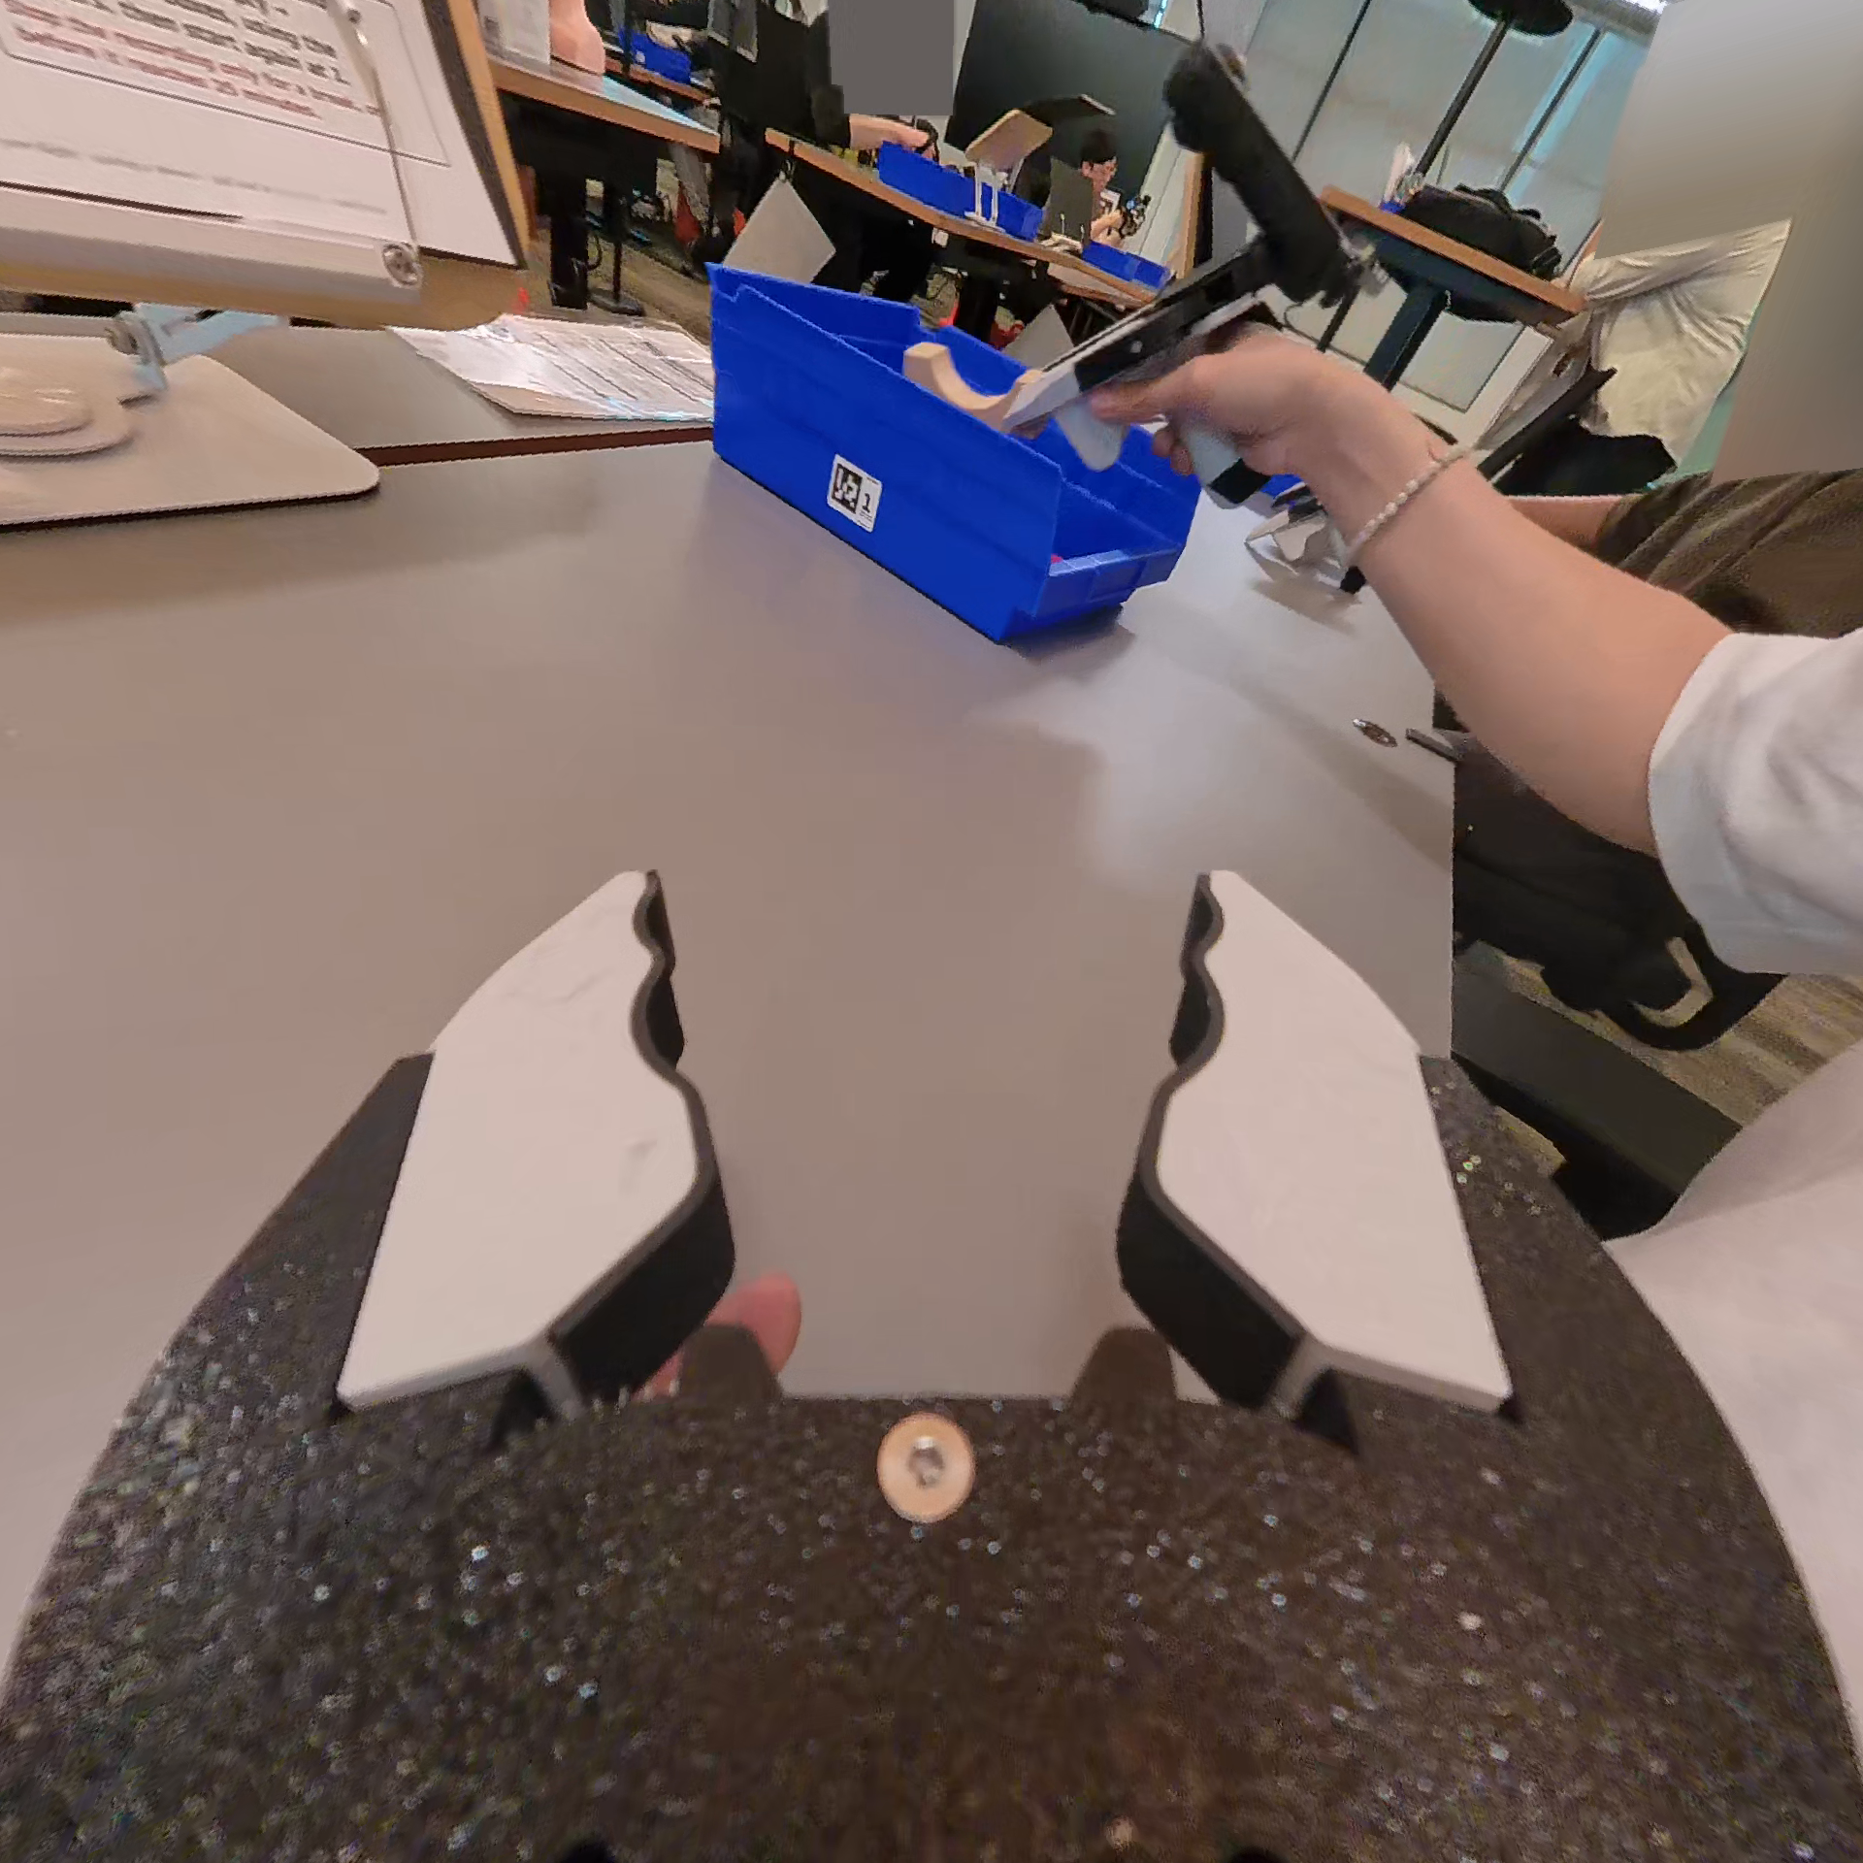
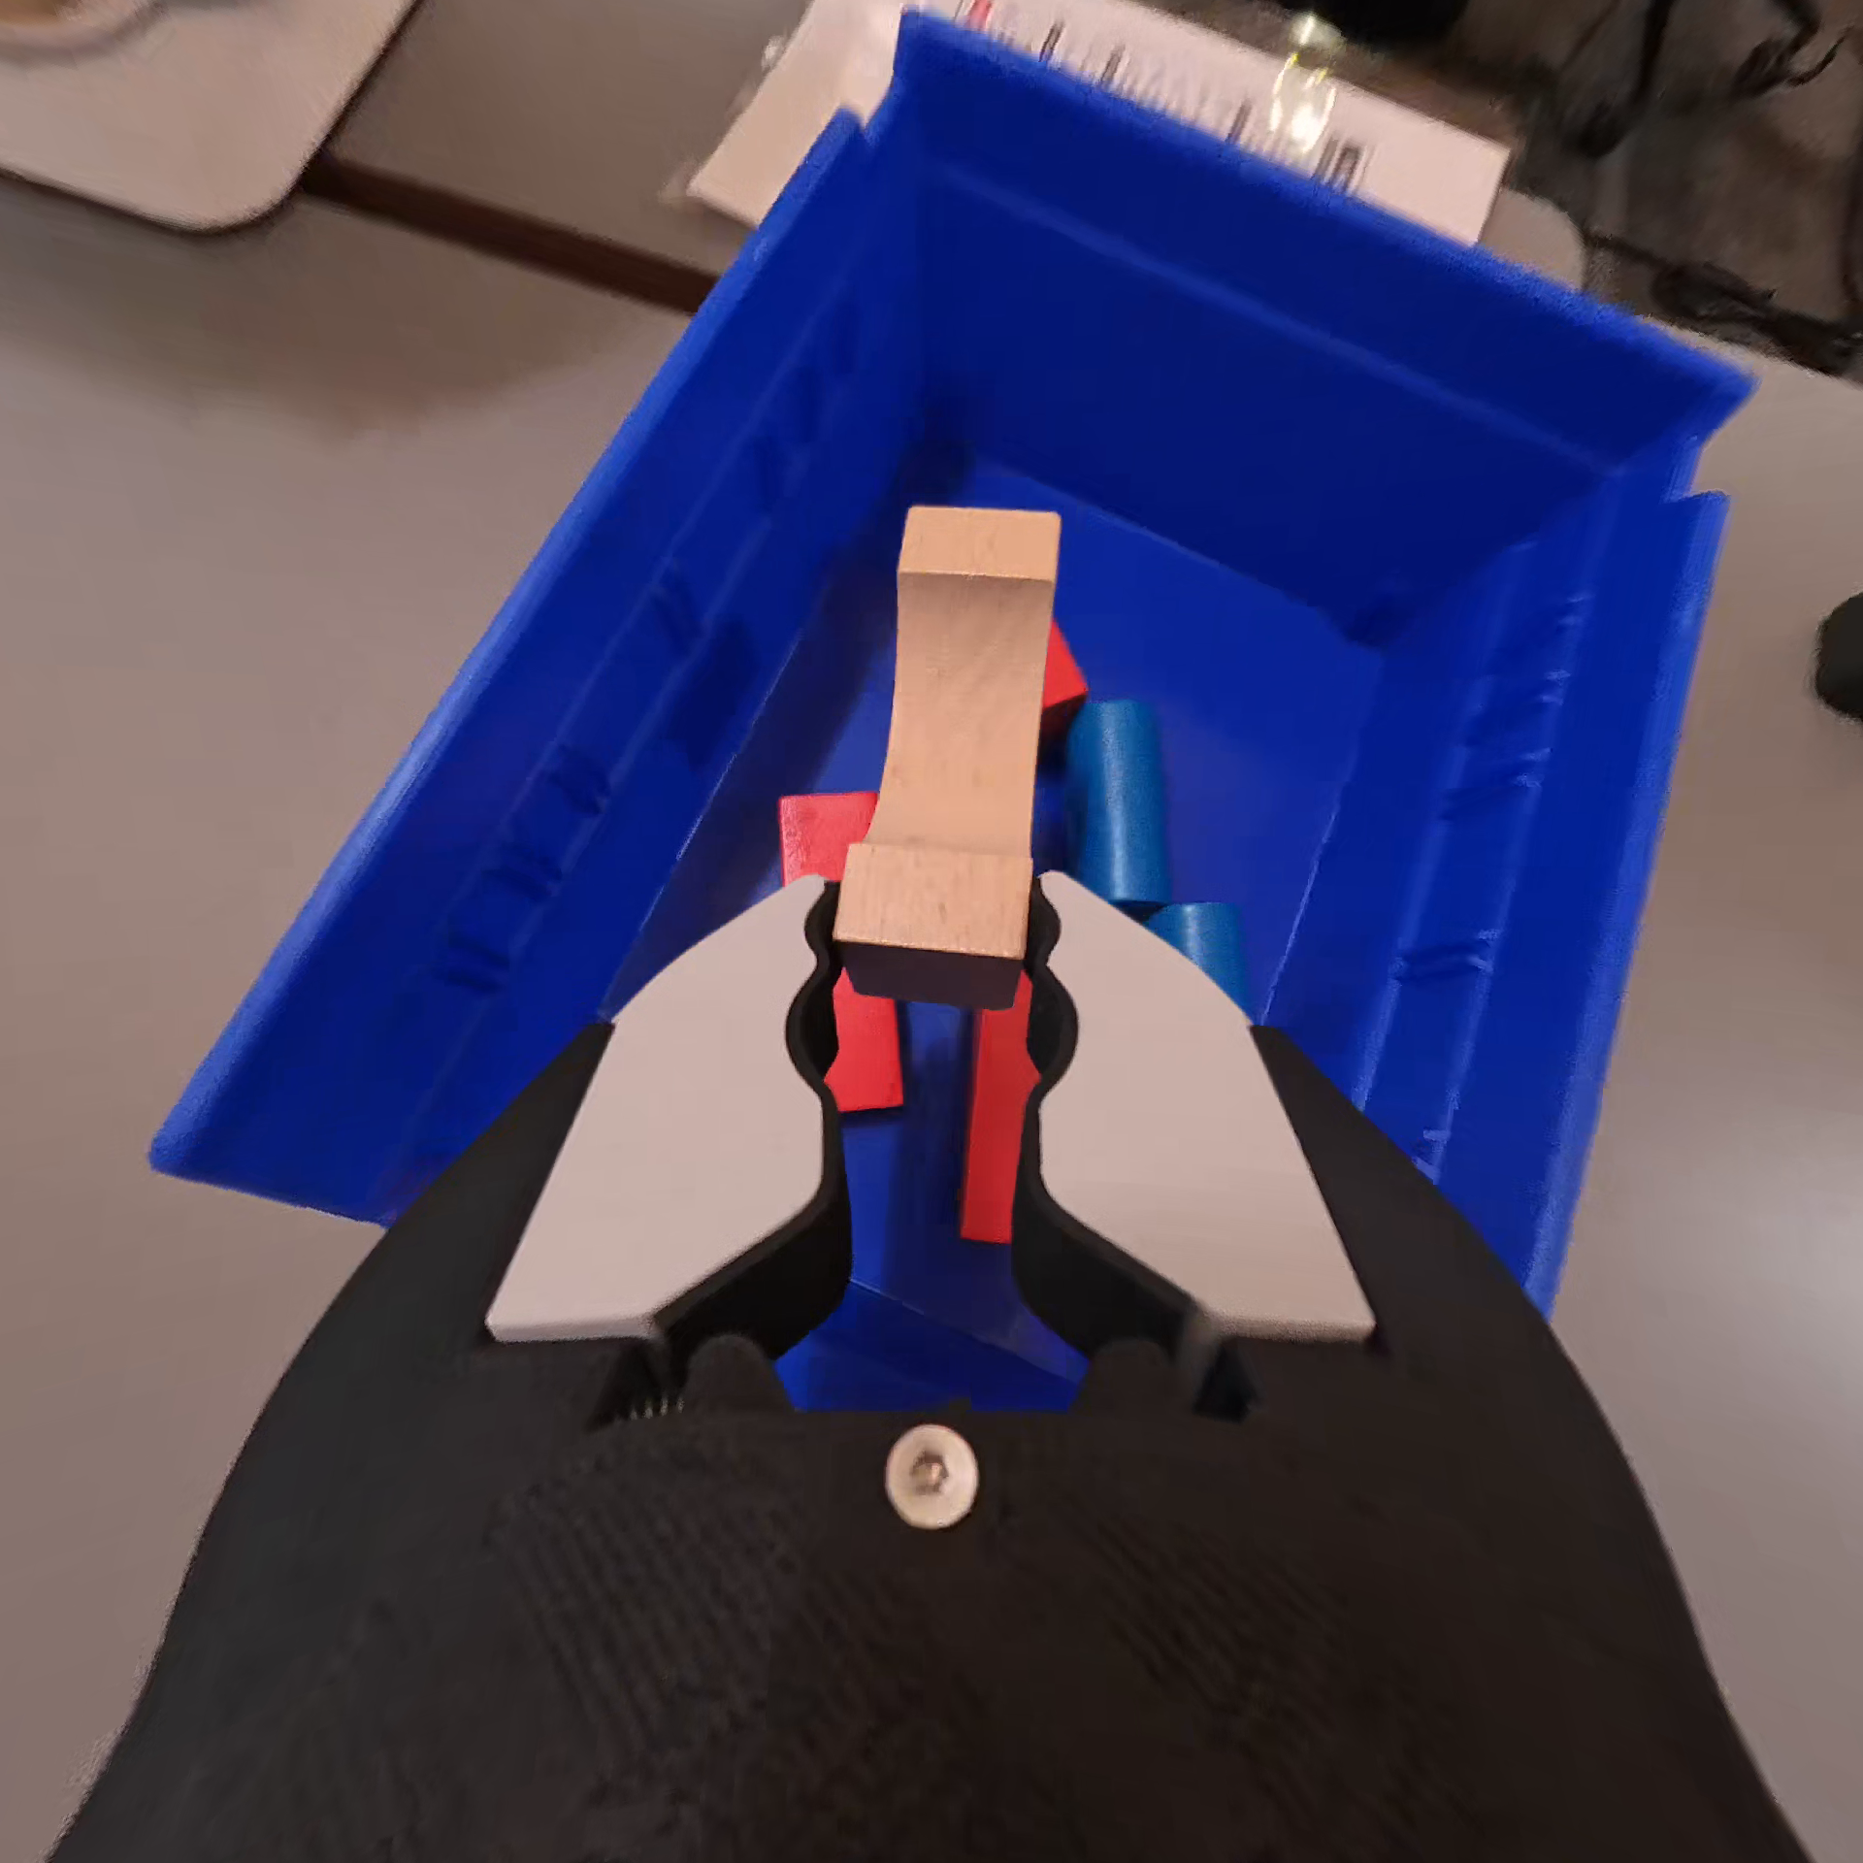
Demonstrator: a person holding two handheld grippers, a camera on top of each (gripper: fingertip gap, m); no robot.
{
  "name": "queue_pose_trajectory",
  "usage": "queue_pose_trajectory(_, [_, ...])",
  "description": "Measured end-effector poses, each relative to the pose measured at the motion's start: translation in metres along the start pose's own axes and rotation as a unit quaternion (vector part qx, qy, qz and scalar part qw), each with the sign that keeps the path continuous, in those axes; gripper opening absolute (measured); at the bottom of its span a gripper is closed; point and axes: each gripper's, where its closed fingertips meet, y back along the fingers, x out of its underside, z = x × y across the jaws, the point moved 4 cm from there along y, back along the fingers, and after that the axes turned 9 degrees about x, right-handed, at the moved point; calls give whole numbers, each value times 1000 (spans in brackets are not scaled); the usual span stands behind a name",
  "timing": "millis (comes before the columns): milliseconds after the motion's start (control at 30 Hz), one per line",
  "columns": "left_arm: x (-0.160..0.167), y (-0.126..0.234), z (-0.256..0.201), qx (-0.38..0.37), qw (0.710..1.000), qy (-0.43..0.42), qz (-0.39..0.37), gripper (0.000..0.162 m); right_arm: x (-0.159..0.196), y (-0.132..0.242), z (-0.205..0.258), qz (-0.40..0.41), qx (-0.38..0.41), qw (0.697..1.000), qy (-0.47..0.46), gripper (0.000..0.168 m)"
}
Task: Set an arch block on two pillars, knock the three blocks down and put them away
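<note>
My right gripper [image 2: 933, 912] is shut on a plain wooden arch block [image 2: 968, 706] and holds it above the inside of a blue plastic bin [image 2: 1260, 423]. Red blocks [image 2: 867, 1048] and blue cylinder blocks [image 2: 1114, 796] lie on the bin's floor below. In the left wrist view the right gripper [image 1: 1018, 403] with the arch block [image 1: 958, 378] hangs over the same bin [image 1: 907, 474], held by a hand [image 1: 1260, 413]. My left gripper [image 1: 927, 907] is open and empty, low over the grey table [image 1: 605, 726], well short of the bin.
A monitor base [image 1: 181, 444] and a stand with a printed sheet [image 1: 202, 101] are at the far left. A paper sheet [image 1: 575, 363] lies behind the bin. The person's forearm [image 1: 1532, 645] reaches in from the right. Other desks and people are in the background.
</note>
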Motion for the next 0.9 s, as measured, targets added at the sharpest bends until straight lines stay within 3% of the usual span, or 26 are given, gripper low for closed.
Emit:
queue_pose_trajectory(233, [-2, -27, -13, 13, 1000, -1, 14, 95, 14, -28, 25, 44, -53, 998, 3, 36])
queue_pose_trajectory(300, [-6, -39, -15, 27, 999, 15, 9, 94, 17, -27, 30, 32, -68, 997, -3, 65])
queue_pose_trajectory(333, [-10, -46, -15, 31, 999, 21, 10, 93, 17, -20, 31, 17, -77, 997, -12, 71])
queue_pose_trajectory(433, [-26, -75, -14, 26, 999, 3, 27, 94, 16, 16, 30, -49, -81, 994, -44, 71])
queue_pose_trajectory(600, [-69, -153, -10, 21, 997, -39, 67, 94, 47, 73, 46, -93, -59, 993, -50, 72])
queue_pose_trajectory(800, [-126, -262, -1, 26, 991, -19, 127, 92, 84, 120, 63, -137, -8, 990, -27, 71])
queue_pose_trajectory(900, [-140, -319, 7, 35, 981, 10, 190, 71, 92, 131, 59, -153, 20, 988, -25, 71])
